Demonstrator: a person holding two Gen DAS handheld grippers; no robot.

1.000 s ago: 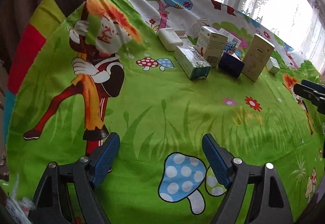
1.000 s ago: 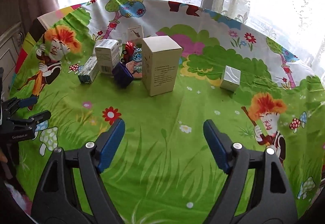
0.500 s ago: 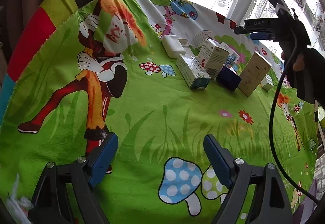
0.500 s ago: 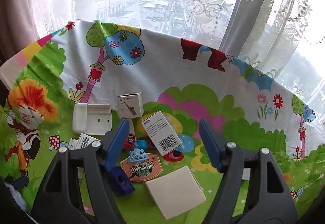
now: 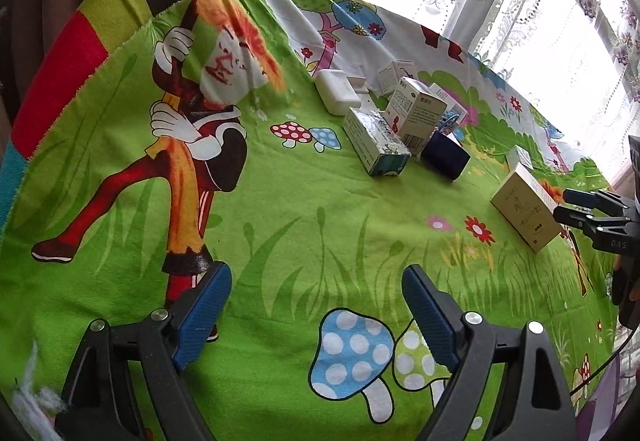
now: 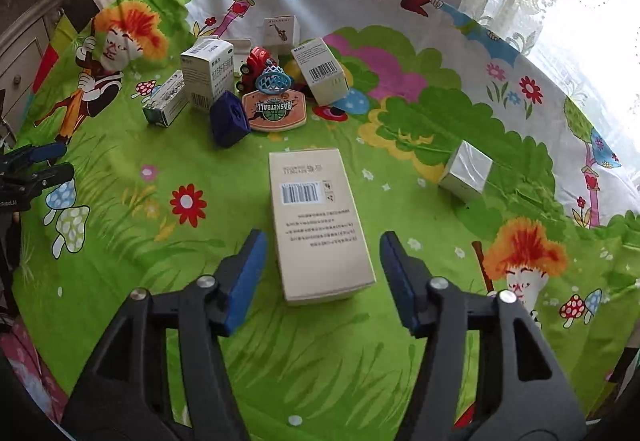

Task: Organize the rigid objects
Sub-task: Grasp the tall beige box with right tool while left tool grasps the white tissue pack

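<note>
A tall beige box (image 6: 318,219) lies flat on the cartoon cloth between the jaws of my right gripper (image 6: 320,277), which is open and not touching it. The box also shows in the left wrist view (image 5: 524,207), with the right gripper (image 5: 576,205) beside it. Farther back is a cluster: a white medicine box (image 6: 208,75), a teal-ended carton (image 6: 166,105), a dark blue block (image 6: 229,120), a basketball hoop toy (image 6: 274,103), a red toy car (image 6: 256,67) and a barcode box (image 6: 320,71). My left gripper (image 5: 316,305) is open and empty over the cloth.
A small silver-white box (image 6: 466,171) stands alone at the right. A small saxophone-print box (image 6: 282,33) and a white charger-like block (image 5: 336,95) sit at the back of the cluster. The table's far edge meets a curtained window.
The beige box, upright a second ago, now lies flat nearer to me, away from the cluster. My right gripper swung up over the cluster and came back down around the box. The left gripper barely moved.
</note>
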